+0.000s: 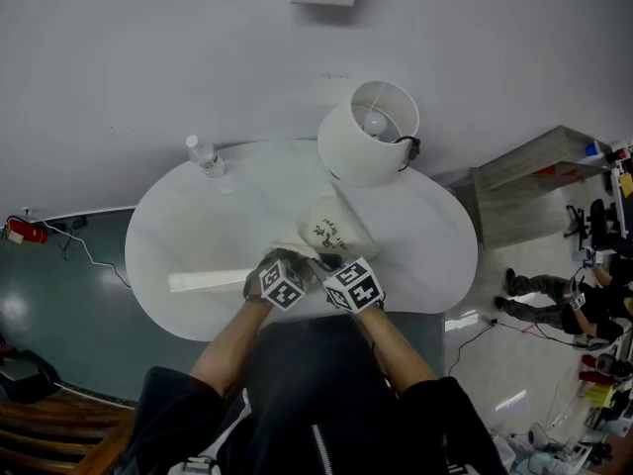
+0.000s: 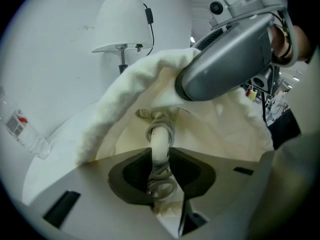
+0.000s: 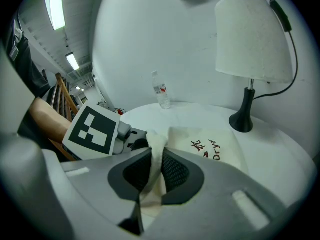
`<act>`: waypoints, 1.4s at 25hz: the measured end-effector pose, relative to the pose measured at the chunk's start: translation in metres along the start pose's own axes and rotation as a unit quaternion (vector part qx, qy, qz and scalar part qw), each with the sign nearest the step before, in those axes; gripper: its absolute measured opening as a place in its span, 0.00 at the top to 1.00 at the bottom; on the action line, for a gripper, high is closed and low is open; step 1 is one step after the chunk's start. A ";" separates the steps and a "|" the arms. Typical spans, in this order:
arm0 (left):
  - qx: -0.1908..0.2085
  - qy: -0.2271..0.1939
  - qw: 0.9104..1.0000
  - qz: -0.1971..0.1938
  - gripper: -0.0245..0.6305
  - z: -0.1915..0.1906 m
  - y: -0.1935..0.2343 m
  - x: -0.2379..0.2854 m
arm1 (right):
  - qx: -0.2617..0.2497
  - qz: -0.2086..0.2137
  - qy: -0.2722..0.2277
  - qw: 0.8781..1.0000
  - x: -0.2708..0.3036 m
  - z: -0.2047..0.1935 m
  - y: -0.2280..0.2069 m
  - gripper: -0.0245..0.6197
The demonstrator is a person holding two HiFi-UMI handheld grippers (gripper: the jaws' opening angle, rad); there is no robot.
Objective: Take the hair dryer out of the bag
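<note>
Two grippers meet at the near edge of the round table (image 1: 188, 245) in the head view. The left gripper (image 1: 287, 270) and right gripper (image 1: 341, 270) sit side by side at the mouth of the cream bag (image 1: 331, 228), with a lamp (image 1: 368, 132) behind and a water bottle (image 1: 206, 156) off at the far left. No dryer to be seen from up here!

The left gripper view fills that in: the hair dryer (image 2: 160, 136) lies inside the open bag, a pale handle wound with cord, and the jaws are clamped on it.

The right gripper view shows what neither of the others does: its jaws are pressed together on a fold of the bag's rim, with the printed side lying flat beyond.

The risk now, I'd say, is that the left grip lands partly on loose cord coils, so a pull could slide off the handle or just unwind cord. And if the pinched rim slips, the whole bag may drag along with the dryer.
</note>
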State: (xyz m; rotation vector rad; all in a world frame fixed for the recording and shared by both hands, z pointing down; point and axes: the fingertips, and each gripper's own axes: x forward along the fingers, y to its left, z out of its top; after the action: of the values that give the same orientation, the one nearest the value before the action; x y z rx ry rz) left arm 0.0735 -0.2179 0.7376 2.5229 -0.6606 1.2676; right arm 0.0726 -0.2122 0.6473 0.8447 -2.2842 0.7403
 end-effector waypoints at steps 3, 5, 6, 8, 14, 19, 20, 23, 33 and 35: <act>0.004 -0.002 1.000 0.004 0.84 0.000 -0.001 -0.003 | 0.002 -0.001 -0.001 1.000 -0.001 -0.001 -0.002 0.92; 0.008 -0.006 1.000 0.012 0.92 0.000 0.000 -0.007 | 0.005 -0.002 -0.003 1.000 -0.001 -0.001 -0.003 0.92; 0.010 -0.008 1.000 0.014 0.92 -0.001 0.001 -0.009 | 0.005 -0.002 -0.003 1.000 -0.001 -0.001 -0.004 0.92; 0.008 -0.004 1.000 0.012 0.87 -0.006 0.002 -0.012 | 0.004 -0.002 -0.002 1.000 -0.001 -0.002 -0.003 0.92; -0.010 0.000 1.000 0.003 0.70 -0.013 0.003 -0.009 | 0.002 0.000 -0.001 1.000 0.002 -0.001 0.002 0.92; -0.022 0.004 1.000 -0.009 0.68 -0.013 0.002 -0.004 | 0.003 0.001 0.001 1.000 0.002 -0.003 0.001 0.92; -0.026 0.006 1.000 -0.012 0.67 -0.014 0.002 -0.003 | 0.003 0.001 0.002 1.000 0.003 -0.003 0.001 0.92; -0.033 0.012 0.999 -0.022 0.65 -0.016 0.001 0.001 | 0.003 0.002 0.003 1.000 0.005 -0.003 0.002 0.92; -0.014 0.036 0.999 -0.013 0.63 -0.025 0.000 0.010 | 0.003 0.002 0.005 1.000 0.004 -0.004 0.001 0.92; -0.018 0.036 0.999 -0.014 0.63 -0.025 0.000 0.008 | 0.003 0.001 0.005 1.000 0.004 -0.004 0.001 0.92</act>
State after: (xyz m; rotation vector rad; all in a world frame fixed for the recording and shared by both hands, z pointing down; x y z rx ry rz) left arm 0.0601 -0.2100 0.7589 2.4376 -0.6251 1.3180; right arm 0.0706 -0.2101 0.6519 0.8391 -2.2758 0.7512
